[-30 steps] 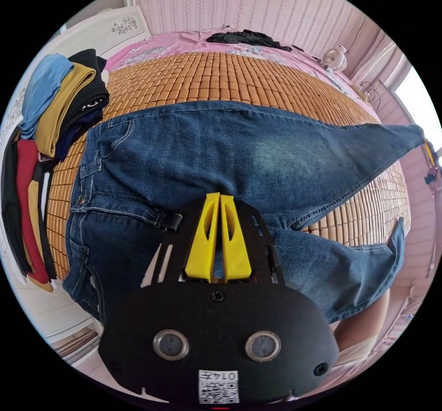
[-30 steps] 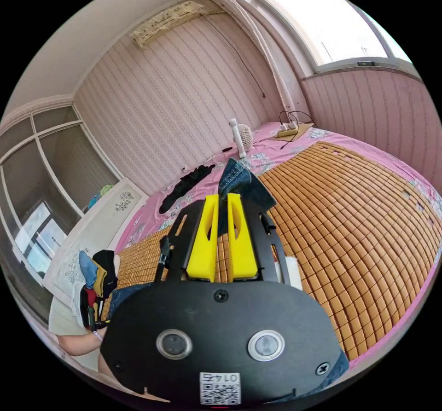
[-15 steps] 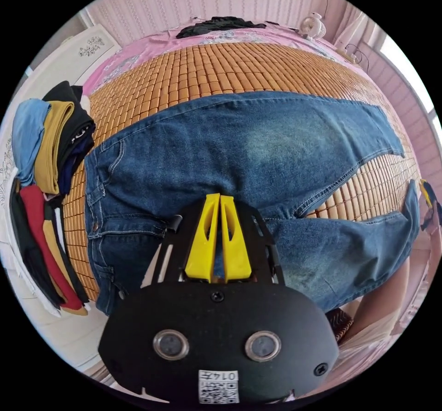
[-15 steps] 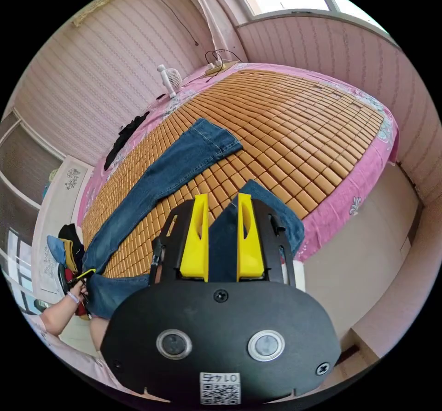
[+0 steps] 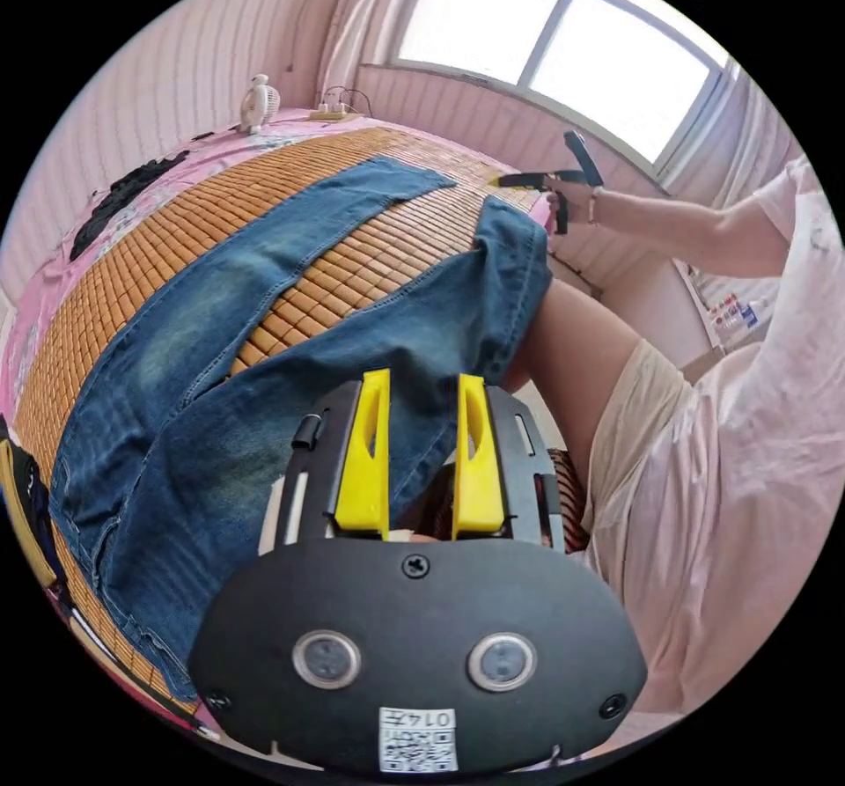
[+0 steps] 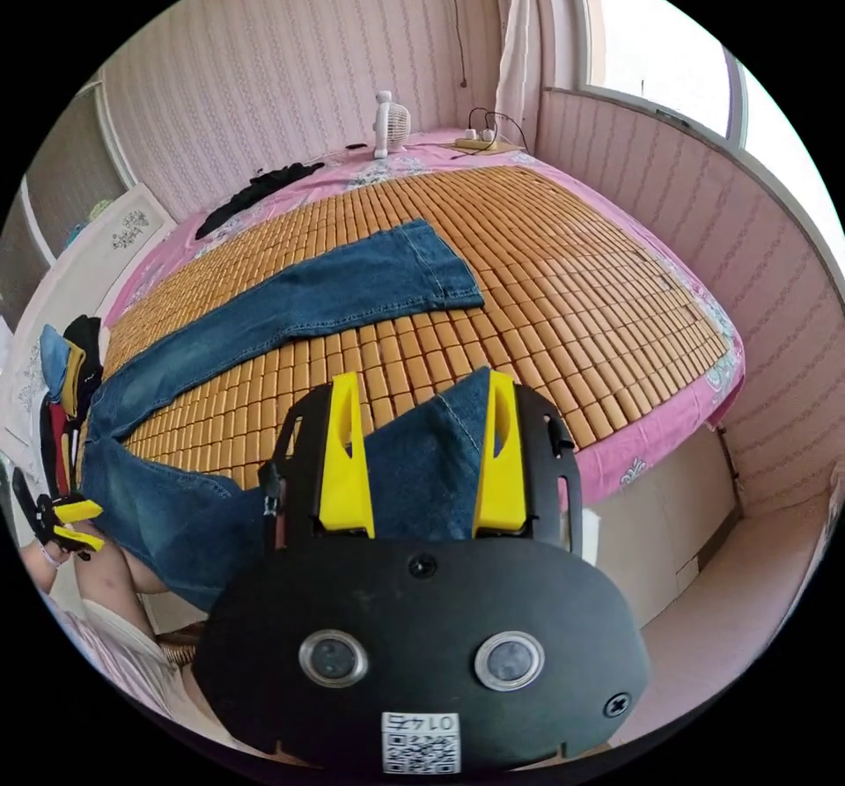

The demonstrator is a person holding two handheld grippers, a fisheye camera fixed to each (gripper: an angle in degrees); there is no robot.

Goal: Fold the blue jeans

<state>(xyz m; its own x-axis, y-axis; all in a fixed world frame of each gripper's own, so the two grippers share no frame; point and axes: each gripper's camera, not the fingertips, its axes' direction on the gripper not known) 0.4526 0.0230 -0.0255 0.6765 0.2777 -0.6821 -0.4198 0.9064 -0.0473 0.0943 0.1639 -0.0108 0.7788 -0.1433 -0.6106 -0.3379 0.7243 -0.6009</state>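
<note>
Lying spread flat on the bamboo mat, the blue jeans await folding; left claw and right claw both gape, gripping nothing, hovering above the near leg.

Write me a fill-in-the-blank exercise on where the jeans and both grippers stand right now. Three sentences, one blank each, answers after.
1. The blue jeans lie spread on a woven ____ covering the bed.
2. The jaws of the left gripper and the right gripper are both ____.
3. A small white ____ stands on the pink sheet beyond the jeans.

Missing words: mat; open; fan
</note>
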